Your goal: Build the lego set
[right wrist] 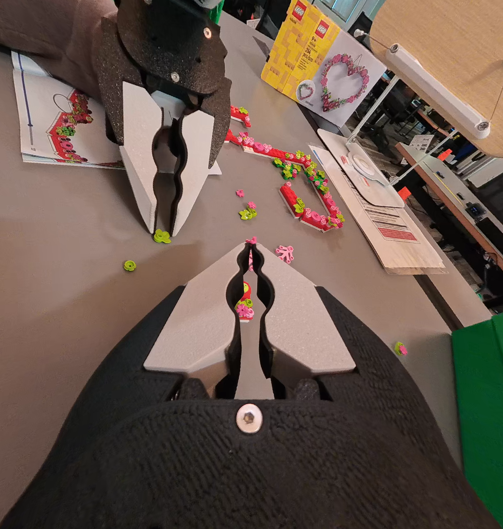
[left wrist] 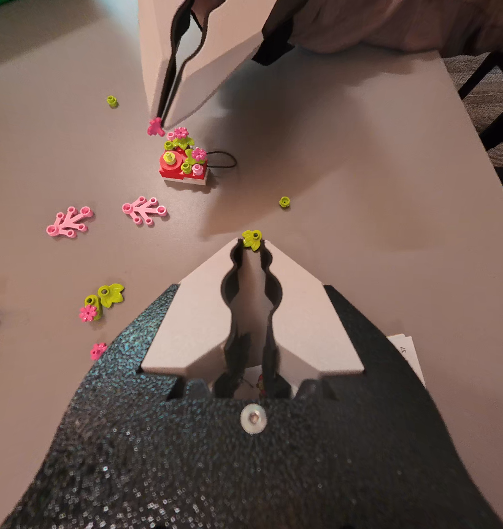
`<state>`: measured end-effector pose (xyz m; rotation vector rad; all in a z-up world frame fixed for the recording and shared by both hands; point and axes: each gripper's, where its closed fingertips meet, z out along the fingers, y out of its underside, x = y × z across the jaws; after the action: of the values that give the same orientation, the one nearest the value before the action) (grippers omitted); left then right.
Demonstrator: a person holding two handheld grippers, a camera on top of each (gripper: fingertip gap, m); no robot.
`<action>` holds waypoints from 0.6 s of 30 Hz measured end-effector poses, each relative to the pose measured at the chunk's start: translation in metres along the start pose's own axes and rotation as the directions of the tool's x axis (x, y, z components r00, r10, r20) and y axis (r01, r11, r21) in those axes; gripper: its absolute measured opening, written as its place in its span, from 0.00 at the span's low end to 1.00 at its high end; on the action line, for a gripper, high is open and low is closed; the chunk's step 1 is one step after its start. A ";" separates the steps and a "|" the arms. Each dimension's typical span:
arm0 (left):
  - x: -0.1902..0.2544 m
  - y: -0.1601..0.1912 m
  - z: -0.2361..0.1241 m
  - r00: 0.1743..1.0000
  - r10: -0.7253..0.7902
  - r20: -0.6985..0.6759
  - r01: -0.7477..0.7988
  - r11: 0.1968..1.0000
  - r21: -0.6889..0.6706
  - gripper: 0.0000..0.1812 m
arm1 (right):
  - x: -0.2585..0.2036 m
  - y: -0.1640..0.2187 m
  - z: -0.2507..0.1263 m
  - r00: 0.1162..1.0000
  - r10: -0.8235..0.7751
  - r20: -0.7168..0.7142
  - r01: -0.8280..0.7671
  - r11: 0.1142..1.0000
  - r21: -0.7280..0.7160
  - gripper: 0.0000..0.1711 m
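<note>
My left gripper point(left wrist: 251, 242) is shut on a lime green leaf piece point(left wrist: 252, 239) at table level; it also shows in the right wrist view point(right wrist: 162, 236). My right gripper point(right wrist: 251, 244) is shut on a small dark pink piece point(right wrist: 251, 240) and holds it just beyond a small red build point(left wrist: 184, 160) topped with pink flowers and lime leaves. In the left wrist view the right gripper point(left wrist: 159, 123) comes down from the top with the pink piece point(left wrist: 154, 127). The small build shows between my right fingers point(right wrist: 244, 306).
Two light pink branch pieces point(left wrist: 70, 221) point(left wrist: 144, 210), loose lime leaves point(left wrist: 110, 294), pink flowers point(left wrist: 98, 350) and lime studs point(left wrist: 284, 201) lie on the grey table. A partly built red heart point(right wrist: 307, 183), the yellow box point(right wrist: 316, 57), an instruction booklet point(right wrist: 58, 128) and a green box point(right wrist: 485, 400) stand around. There is about 8 centimetres between the tips of the two grippers.
</note>
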<state>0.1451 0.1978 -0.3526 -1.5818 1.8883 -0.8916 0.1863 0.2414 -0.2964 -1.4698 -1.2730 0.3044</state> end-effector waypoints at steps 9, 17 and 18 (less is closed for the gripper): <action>0.001 -0.002 -0.001 1.000 0.018 -0.003 -0.018 1.000 0.012 0.06 | -0.023 -0.011 0.001 0.992 -0.096 0.082 0.092 0.995 0.045 0.00; 0.005 -0.012 -0.006 0.998 -0.031 -0.050 0.035 0.997 0.069 0.06 | -0.067 -0.002 0.016 0.943 -0.255 0.215 0.262 0.965 -0.004 0.00; 0.005 -0.012 -0.006 0.998 -0.037 -0.053 0.041 0.997 0.071 0.06 | -0.067 -0.002 0.017 0.940 -0.269 0.210 0.276 0.961 -0.006 0.00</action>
<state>0.1472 0.1927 -0.3390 -1.5710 1.8449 -1.0153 0.1467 0.1958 -0.3294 -1.2941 -1.6390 0.2553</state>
